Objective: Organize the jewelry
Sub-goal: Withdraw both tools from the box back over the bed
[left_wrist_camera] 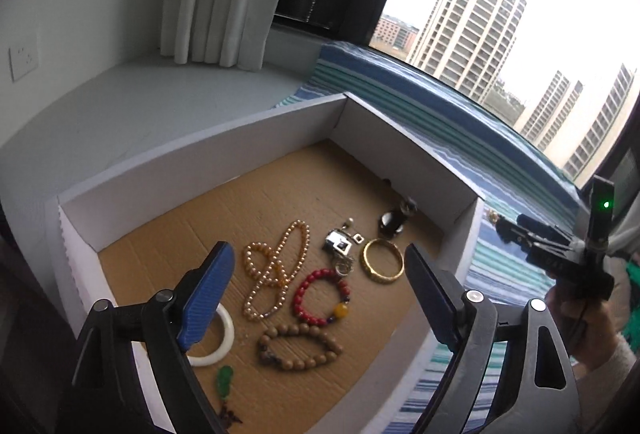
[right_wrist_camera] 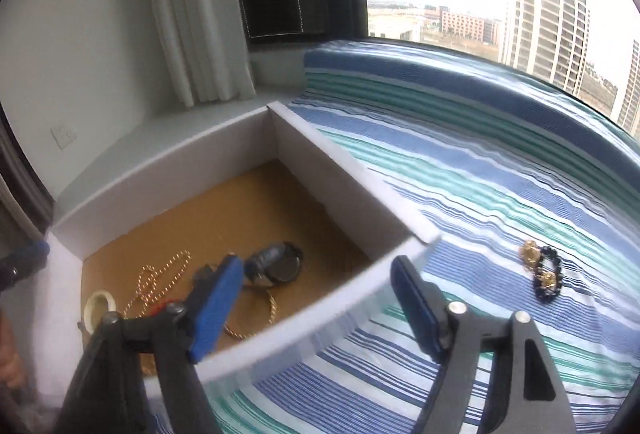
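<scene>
Left wrist view first: the left gripper hangs over the white box with its blue pads spread wide apart, nothing between them. The box has a brown cardboard floor and most of the jewelry is lying on it. There's a long amber bead necklace looped up on itself, a red bead bracelet with a yellow bead just right of it, a brown wooden bead bracelet nearer the camera, a gold bangle near the right wall, a white bangle partly hidden behind the left finger, a green pendant at the near edge, and a dark watch farther back. Some small silver bits sit between the necklace and the gold bangle, can't really tell what they are. The right gripper shows at the right edge over the striped cloth, held in a hand.

Right wrist view: the right gripper is also wide open and empty, straddling the box's near right corner. Out on the striped cloth, well apart from the box, lies a black bead bracelet with two gold pieces touching it. Inside the box you can see the watch.
</scene>
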Demonstrator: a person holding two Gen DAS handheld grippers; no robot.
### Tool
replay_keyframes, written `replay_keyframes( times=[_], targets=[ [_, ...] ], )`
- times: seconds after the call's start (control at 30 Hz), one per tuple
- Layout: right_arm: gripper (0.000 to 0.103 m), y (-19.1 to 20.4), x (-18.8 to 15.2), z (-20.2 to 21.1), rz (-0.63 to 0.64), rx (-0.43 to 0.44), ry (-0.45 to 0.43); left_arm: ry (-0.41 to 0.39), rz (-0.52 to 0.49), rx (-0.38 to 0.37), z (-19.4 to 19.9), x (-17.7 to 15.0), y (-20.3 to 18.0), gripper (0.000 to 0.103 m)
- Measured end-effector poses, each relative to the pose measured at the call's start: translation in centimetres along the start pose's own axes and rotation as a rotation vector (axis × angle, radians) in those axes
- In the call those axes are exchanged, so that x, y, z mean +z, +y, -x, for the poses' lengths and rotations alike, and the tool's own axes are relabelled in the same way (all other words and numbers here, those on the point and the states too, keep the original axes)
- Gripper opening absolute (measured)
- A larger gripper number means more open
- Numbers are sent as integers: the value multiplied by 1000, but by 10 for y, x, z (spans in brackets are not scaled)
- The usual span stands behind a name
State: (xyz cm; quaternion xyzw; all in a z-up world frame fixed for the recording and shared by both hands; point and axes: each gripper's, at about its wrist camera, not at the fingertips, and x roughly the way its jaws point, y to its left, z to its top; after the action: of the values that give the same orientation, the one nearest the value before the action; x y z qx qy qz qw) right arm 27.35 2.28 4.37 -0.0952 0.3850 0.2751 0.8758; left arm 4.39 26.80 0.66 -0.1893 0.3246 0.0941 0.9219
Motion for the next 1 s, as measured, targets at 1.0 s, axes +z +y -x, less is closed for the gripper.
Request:
replay_keyframes(
  times=[1.0],
  targets=[
    [83,-232,-241,87,-391,-401,109,345,-421,-217,-55,-137,-237,94]
  ],
)
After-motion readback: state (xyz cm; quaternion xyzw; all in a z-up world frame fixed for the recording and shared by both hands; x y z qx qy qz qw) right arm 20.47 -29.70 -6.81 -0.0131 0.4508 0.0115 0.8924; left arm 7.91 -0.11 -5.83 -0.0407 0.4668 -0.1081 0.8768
